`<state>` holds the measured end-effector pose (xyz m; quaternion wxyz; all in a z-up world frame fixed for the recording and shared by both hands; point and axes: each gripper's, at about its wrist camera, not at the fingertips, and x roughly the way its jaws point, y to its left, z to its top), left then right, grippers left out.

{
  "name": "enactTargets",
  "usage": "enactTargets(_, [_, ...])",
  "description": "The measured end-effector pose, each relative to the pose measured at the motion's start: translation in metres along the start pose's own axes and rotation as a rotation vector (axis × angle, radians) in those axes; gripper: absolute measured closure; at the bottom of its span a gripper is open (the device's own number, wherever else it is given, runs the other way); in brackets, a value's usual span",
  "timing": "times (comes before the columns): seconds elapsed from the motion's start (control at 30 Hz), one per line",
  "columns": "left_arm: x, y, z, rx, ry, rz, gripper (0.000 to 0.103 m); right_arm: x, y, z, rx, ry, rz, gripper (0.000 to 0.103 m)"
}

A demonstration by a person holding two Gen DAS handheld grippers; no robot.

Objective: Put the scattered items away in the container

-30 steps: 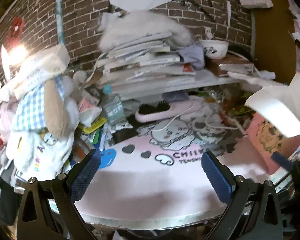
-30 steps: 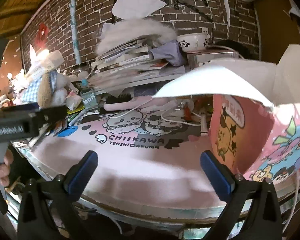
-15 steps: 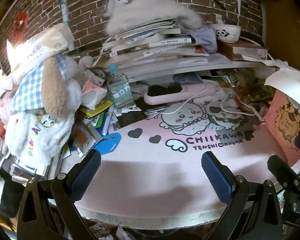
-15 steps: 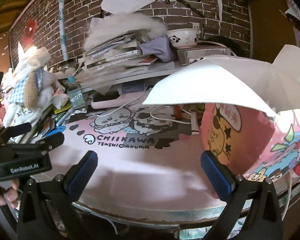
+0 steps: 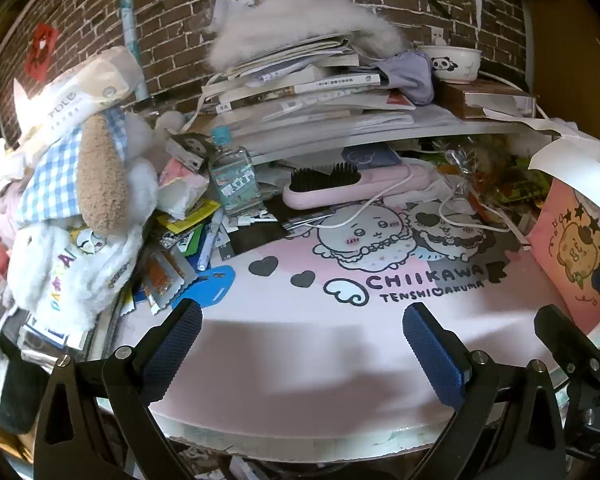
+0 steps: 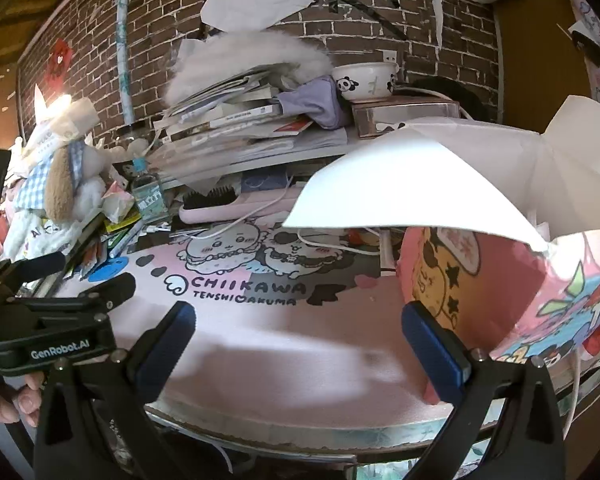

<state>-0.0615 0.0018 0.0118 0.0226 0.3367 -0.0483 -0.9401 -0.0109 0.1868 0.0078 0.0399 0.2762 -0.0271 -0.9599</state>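
Both my left gripper (image 5: 301,344) and right gripper (image 6: 300,344) hover spread and empty at the desk's (image 5: 300,360) near edge, so I judge I'm choosing a first pick: clutter (image 5: 172,256) along the left edge, pink container (image 6: 499,280) at the right corner.

Pink cartoon box (image 6: 499,280) is cut off by the right edge in both views, its inside hidden under its white flaps (image 6: 419,184). Right gripper (image 5: 571,336) is only partly seen at the left wrist view's edge. Labels on the small bottle (image 5: 236,180) cannot be read. Items beneath the shelf (image 5: 379,136) are lost in shadow.
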Motion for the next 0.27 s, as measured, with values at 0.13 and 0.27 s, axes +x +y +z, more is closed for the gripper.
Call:
enactTargets(0.13, [0.0006,-0.0005,0.0003,-0.004,-0.003,-0.004,0.002,0.0000,-0.0009,-0.0004,0.004,0.000,0.002,0.000])
enactTargets(0.27, [0.0013,-0.0007,0.0001,-0.003,-0.003,-0.002,0.002,-0.0007,-0.0014,-0.0002,0.003,0.001,0.003,0.000])
